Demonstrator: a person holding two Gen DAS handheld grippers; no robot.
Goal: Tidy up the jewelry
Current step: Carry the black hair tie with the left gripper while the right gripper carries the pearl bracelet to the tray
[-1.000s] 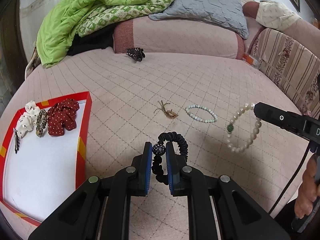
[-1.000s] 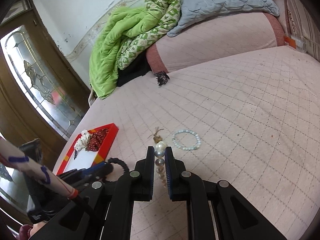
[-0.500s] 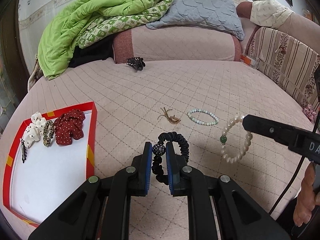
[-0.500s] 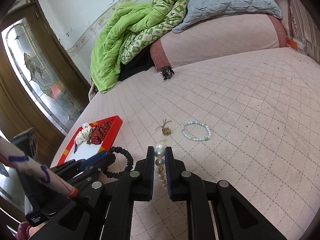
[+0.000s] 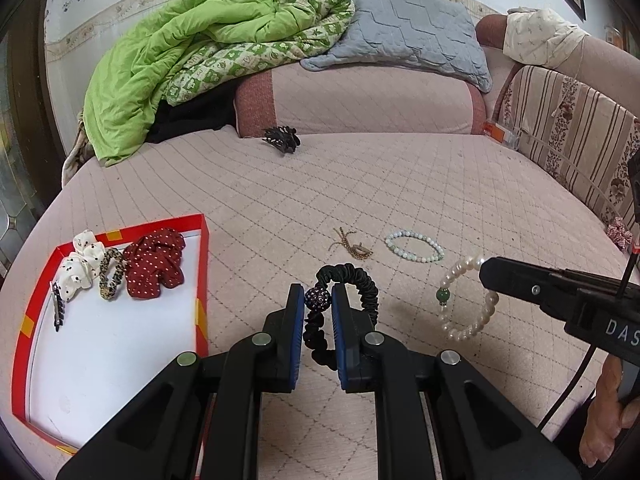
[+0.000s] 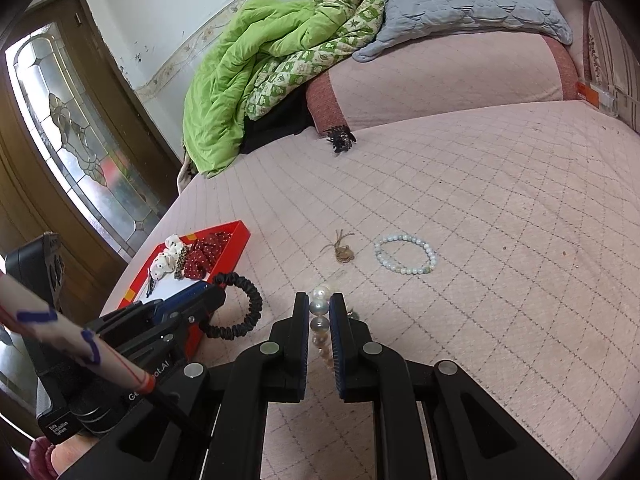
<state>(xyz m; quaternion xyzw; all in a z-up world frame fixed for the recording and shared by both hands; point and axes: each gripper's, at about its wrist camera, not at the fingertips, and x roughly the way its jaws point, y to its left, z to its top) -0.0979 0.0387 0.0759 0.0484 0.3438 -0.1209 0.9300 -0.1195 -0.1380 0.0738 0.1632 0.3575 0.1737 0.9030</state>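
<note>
Above the pink quilted bed cover [image 5: 400, 184], held clear of it: black ruffled scrunchie [image 5: 362, 284], a fabric loop carrying one dark sparkling bead, clamped at that bead between the blue pads of the left gripper [image 5: 316, 304]. To its right, likewise lifted: pearl bracelet [image 5: 466, 308], white rounded beads of uneven size with a single green bead on the near-left run, pinched at its top by the right gripper [image 6: 319, 310], jaws closed on a silvery pearl with the remaining strand hanging down between the fingers. Flat on the cover beyond both tools: pale green bead bracelet [image 5: 414, 245], small uniform beads in an oval ring; just left of it, gold-brown brooch [image 5: 352, 245], thin sprigs fanning out. Far back by the bolster, black claw clip [image 5: 282, 140]. At left, red-rimmed tray [image 5: 202, 264] with white floor, holding along its far end a white dotted scrunchie [image 5: 82, 266], a leopard-print scrunchie [image 5: 111, 274], a dark red dotted scrunchie [image 5: 154, 262] and a slim black hair clip [image 5: 57, 306].
</note>
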